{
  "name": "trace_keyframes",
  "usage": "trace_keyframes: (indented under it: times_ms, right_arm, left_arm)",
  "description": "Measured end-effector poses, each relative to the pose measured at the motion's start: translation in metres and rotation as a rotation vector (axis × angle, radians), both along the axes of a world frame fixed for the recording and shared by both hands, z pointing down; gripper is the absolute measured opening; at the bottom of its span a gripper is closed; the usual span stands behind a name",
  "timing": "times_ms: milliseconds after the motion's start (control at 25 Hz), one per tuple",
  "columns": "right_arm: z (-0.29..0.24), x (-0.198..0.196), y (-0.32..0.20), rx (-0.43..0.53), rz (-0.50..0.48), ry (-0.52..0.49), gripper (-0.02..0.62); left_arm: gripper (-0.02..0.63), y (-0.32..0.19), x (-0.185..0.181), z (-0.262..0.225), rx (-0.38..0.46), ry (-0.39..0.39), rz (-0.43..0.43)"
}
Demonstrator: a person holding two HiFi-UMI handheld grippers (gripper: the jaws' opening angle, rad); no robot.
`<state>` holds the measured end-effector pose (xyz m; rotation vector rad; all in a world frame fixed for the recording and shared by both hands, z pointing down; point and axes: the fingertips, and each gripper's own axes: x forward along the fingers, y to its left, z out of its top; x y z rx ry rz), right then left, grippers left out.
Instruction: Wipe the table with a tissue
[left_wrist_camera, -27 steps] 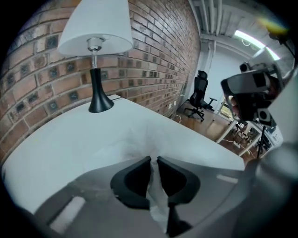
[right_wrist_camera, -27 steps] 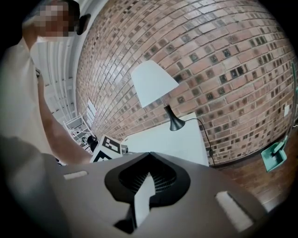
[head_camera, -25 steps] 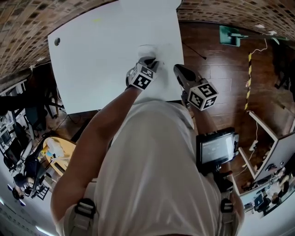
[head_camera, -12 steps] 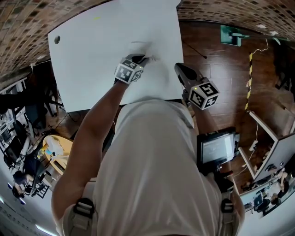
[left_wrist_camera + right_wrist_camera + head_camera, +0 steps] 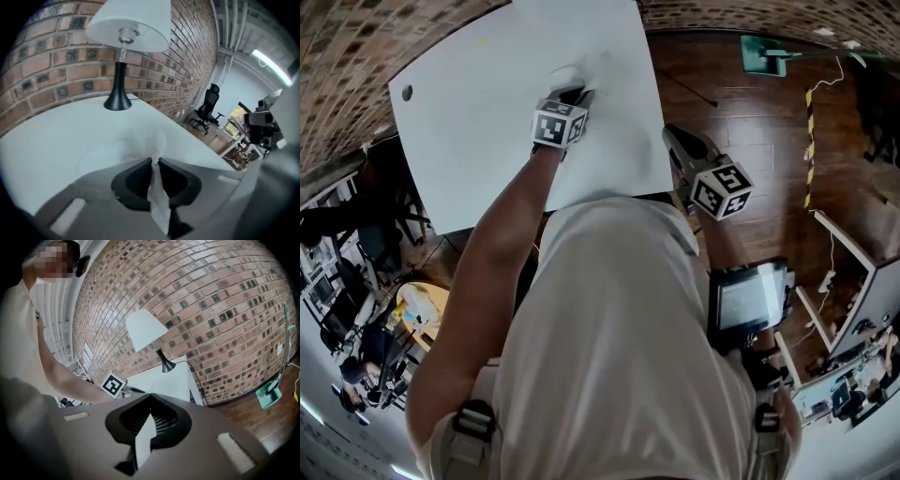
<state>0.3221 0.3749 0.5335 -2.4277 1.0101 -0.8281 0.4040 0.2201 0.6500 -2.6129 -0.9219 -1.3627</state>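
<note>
The white tissue (image 5: 565,77) lies bunched on the white table (image 5: 478,131), just beyond my left gripper (image 5: 574,94). In the left gripper view the left gripper (image 5: 154,161) is shut on the tissue (image 5: 157,199). A strip of it is pinched between the dark jaws and its free end spreads over the tabletop ahead. My right gripper (image 5: 672,139) hovers off the table's right edge above the wooden floor. Its jaws (image 5: 150,395) meet at the tips with nothing held.
A black-stemmed lamp (image 5: 119,89) with a white shade (image 5: 145,329) stands at the table's far side against the brick wall. The table has a round cable hole (image 5: 406,93) at its left. A green dustpan (image 5: 764,54) lies on the floor to the right.
My left gripper has slid the tissue leftward and farther away across the table. The right gripper has stayed beside the table's right edge.
</note>
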Motion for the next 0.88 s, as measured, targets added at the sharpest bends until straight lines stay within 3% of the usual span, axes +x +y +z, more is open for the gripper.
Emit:
trace_keyframes:
  times_ms: [80, 120, 320, 440, 520, 600, 720, 880]
  right_arm:
    - [-0.003, 0.003, 0.003, 0.009, 0.008, 0.006, 0.007]
    - [-0.005, 0.005, 0.004, 0.013, 0.016, 0.015, 0.008]
    - [-0.029, 0.018, 0.019, 0.002, 0.088, 0.11, 0.007]
    - [-0.037, 0.024, 0.033, -0.002, 0.132, 0.128, 0.006]
    - [-0.036, 0.025, 0.041, -0.008, 0.157, 0.118, 0.007]
    - [-0.033, 0.026, 0.043, -0.013, 0.168, 0.108, 0.007]
    - [-0.032, 0.023, 0.039, -0.01, 0.168, 0.106, 0.008]
    - [-0.032, 0.019, 0.033, -0.004, 0.162, 0.103, 0.006]
  left_arm:
    - [0.037, 0.034, -0.019, -0.006, -0.102, -0.07, 0.043]
    - [0.037, 0.052, -0.03, -0.012, -0.19, -0.116, 0.053]
    - [0.04, 0.121, -0.092, -0.057, -0.775, -0.514, 0.068]
    - [0.04, 0.124, -0.106, -0.068, -1.001, -0.685, 0.002]
    - [0.04, 0.12, -0.109, -0.059, -1.019, -0.723, -0.02]
    - [0.038, 0.109, -0.104, -0.039, -0.935, -0.698, -0.045]
    - [0.038, 0.093, -0.083, -0.026, -0.9, -0.641, -0.119]
    - [0.035, 0.065, -0.069, -0.002, -0.707, -0.565, -0.171]
